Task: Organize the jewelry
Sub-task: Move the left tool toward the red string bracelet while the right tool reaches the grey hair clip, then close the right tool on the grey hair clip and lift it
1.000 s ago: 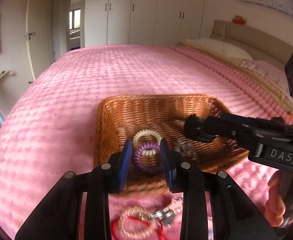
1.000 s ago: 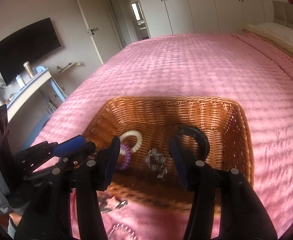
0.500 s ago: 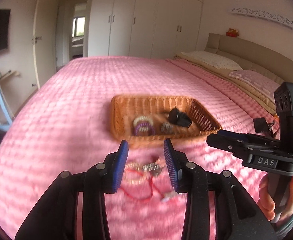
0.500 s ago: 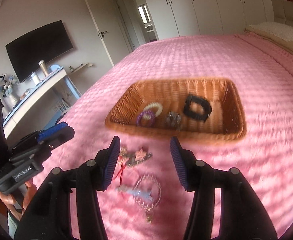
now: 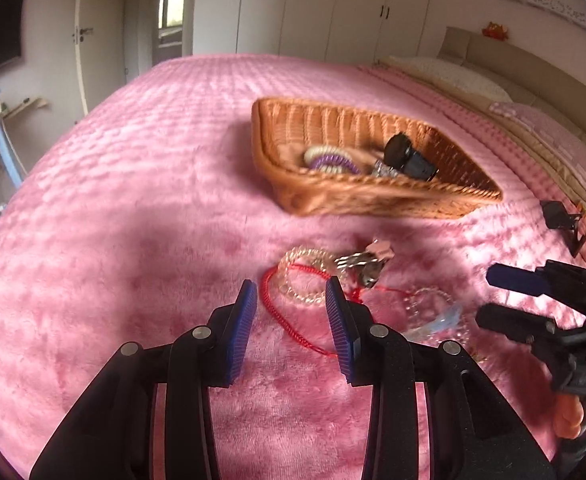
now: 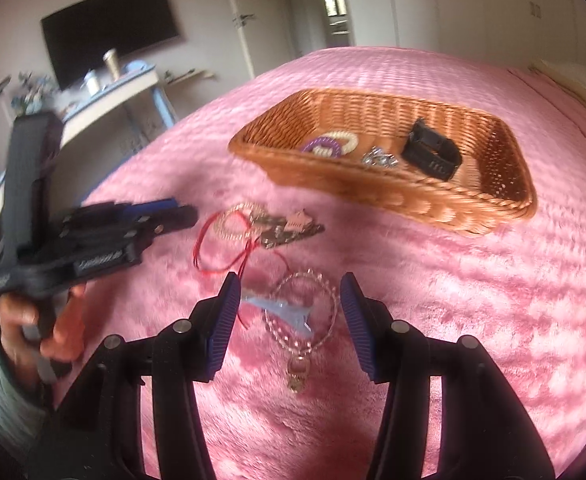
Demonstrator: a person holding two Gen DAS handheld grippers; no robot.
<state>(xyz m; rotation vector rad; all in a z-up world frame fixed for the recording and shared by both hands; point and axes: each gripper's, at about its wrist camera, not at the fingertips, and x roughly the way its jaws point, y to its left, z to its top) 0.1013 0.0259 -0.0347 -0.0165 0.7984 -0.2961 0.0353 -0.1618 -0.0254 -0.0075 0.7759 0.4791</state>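
Note:
A wicker basket [image 5: 333, 196] [image 6: 373, 184] on the pink bed holds purple and cream coil hair ties [image 6: 329, 144], a silver piece [image 6: 379, 158] and a black watch [image 6: 431, 152]. On the bed in front of it lie a clear coil bracelet [image 5: 307, 276], a red cord [image 5: 289, 320] [image 6: 217, 248], a metal clip [image 5: 365, 260] [image 6: 289, 232], a bead necklace with pendant [image 6: 305, 320] and a light blue clip [image 6: 285, 312]. My left gripper [image 5: 291, 312] is open and empty just short of the bracelet. My right gripper [image 6: 289, 308] is open over the necklace.
The pink bedspread [image 5: 133, 200] spreads all round. Pillows and the headboard [image 5: 493, 80] are at the far right. A small black object [image 5: 565, 220] lies near the bed's right edge. A desk with a TV [image 6: 109, 32] stands off the left side.
Both grippers have pulled back from the basket and come down toward the loose jewelry in front of it. The black watch now lies in the basket. Both stay open.

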